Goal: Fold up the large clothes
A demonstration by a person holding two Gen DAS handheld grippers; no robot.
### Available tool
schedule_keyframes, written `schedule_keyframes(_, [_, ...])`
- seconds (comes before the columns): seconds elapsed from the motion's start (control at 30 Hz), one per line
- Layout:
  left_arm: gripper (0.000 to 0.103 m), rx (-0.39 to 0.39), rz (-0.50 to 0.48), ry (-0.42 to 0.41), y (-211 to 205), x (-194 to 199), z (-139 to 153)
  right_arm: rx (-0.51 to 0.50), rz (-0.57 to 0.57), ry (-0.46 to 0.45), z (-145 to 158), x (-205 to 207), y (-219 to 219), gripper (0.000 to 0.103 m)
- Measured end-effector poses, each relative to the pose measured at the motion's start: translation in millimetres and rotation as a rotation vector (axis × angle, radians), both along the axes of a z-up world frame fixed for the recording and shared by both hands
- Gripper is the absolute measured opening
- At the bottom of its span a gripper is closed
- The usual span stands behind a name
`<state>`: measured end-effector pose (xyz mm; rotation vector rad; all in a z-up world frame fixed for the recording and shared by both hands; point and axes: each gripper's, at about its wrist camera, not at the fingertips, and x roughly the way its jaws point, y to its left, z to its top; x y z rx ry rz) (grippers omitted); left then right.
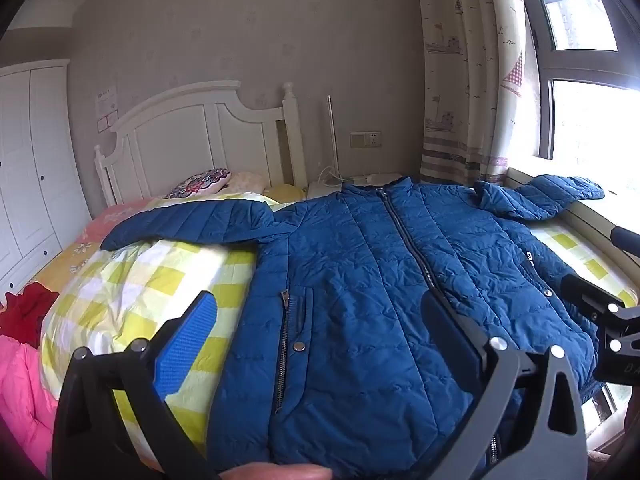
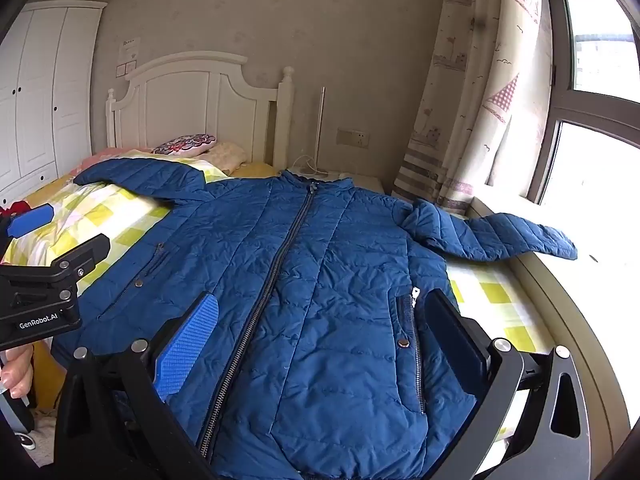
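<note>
Since the jacket (image 1: 372, 300) lies flat, front up and zipped on the bed (image 1: 132, 292), I read this as the start: nothing folded yet. Left wrist view first. My left gripper (image 1: 320, 340) hangs over the near hem w/ jaws spread wide, holding nothing; its blue pad (image 1: 186, 344) sits over the checked cover just left of the jacket's edge, the other finger over the front panel right of the zip (image 1: 404, 236). That straddle suits taking the left side, I think. Left sleeve (image 1: 192, 224) is spread out far-left across the bed, right sleeve (image 1: 544, 196) far-right onto the sill, so both are free to fold in. Red and pink clothes (image 1: 20, 344) wait at near left, prob. next in line. Right gripper shows at the right edge of this view.

Right wrist view. My right gripper (image 2: 320, 340) is likewise wide apart and empty, above the near right half of the jacket, fingers either side of the right pocket (image 2: 412, 340) region and the zip. Left gripper body shows at left edge, well apart. Both hover near the hem, ready for a first grasp; whether they touch fabric I can't tell.
</note>
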<state>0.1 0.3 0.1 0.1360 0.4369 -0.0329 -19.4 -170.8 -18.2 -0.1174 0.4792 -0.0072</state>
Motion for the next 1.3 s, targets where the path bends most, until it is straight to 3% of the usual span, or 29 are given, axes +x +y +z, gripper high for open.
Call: schedule_keyframes(1.3, [0.101,-0.013,0.003,0.012,5,-1,-11,0.025,-0.002,0.027,-7,4,-3,0.099])
